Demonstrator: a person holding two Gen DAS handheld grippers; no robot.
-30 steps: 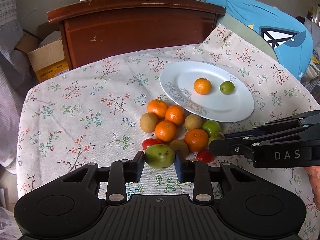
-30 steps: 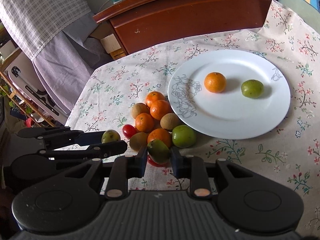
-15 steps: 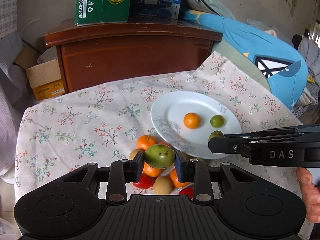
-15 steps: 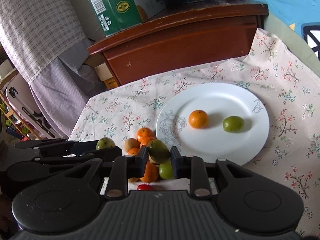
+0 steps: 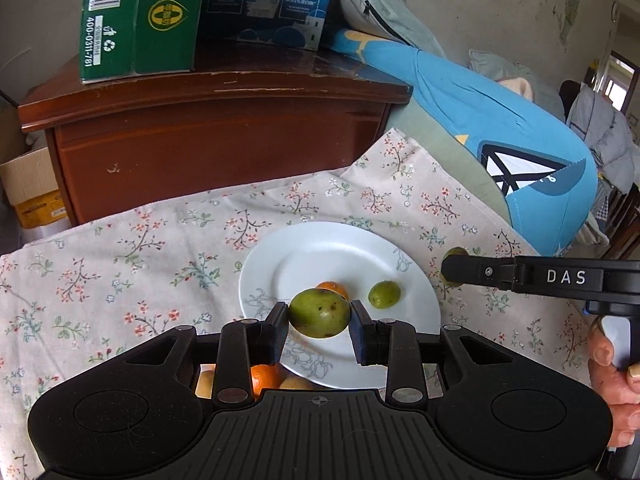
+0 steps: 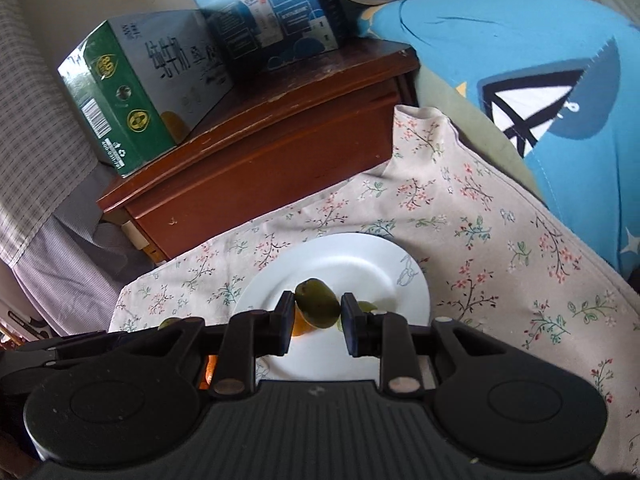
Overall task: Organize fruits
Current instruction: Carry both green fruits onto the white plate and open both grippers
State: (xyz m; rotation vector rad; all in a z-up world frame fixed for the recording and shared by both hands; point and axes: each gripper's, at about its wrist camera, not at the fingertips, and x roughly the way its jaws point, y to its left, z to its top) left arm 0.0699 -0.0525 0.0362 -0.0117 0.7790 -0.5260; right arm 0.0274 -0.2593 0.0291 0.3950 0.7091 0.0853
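The left claw [image 5: 319, 320] grips a green fruit [image 5: 319, 319] above the white plate [image 5: 280, 264]; the right claw [image 6: 316, 313] clenches another green fruit [image 6: 318, 303]. Each should lower onto bare plate before letting go.

White plate [image 5: 416, 276] on beige floral cloth [image 5: 120, 264]; green fruit [image 5: 319, 313].

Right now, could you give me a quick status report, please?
Left gripper shut on green fruit. Right gripper shut on darker green fruit. Both above white plate. Nothing in the way.
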